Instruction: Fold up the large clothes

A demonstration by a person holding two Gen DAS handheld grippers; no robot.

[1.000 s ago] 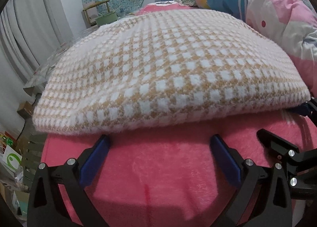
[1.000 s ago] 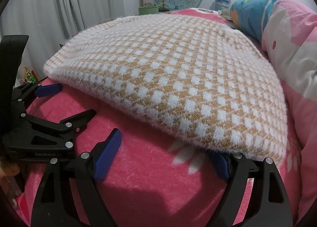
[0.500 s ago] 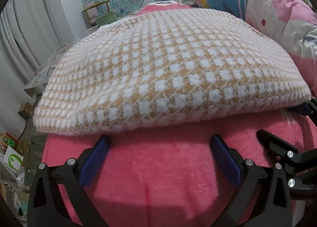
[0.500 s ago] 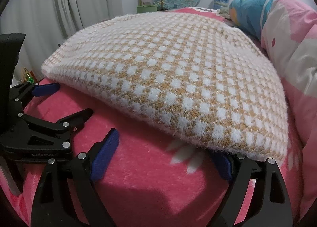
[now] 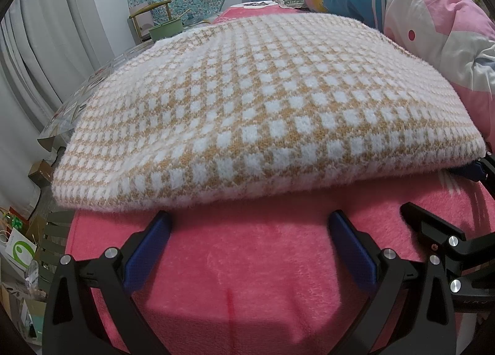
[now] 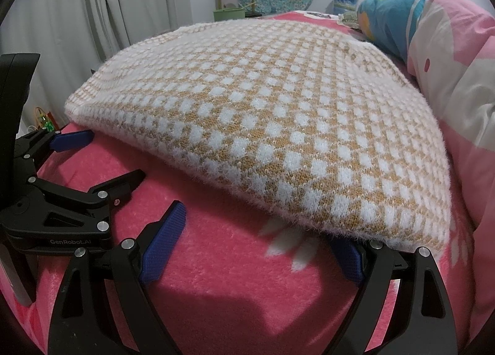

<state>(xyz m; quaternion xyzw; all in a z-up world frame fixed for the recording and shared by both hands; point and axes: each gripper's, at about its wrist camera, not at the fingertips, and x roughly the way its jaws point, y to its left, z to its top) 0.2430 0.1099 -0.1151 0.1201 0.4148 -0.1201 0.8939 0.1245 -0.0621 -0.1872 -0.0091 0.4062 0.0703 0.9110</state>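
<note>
Left wrist view: left claw (image 5: 247, 243) spread wide, nothing between pads, hovering over pink blanket (image 5: 263, 277) just short of folded checkered sweater (image 5: 263, 113). Sweater lies flat on blanket on bed, pink quilt (image 5: 439, 45) beside it. Right claw (image 6: 256, 249) also wide, empty; its right fingertip (image 6: 349, 256) tucked under sweater's near corner.

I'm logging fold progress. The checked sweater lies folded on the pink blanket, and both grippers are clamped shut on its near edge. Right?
Not quite. The sweater does lie folded on the pink blanket, but the left gripper and right gripper are open, gripping nothing, as both wrist views show.
</note>
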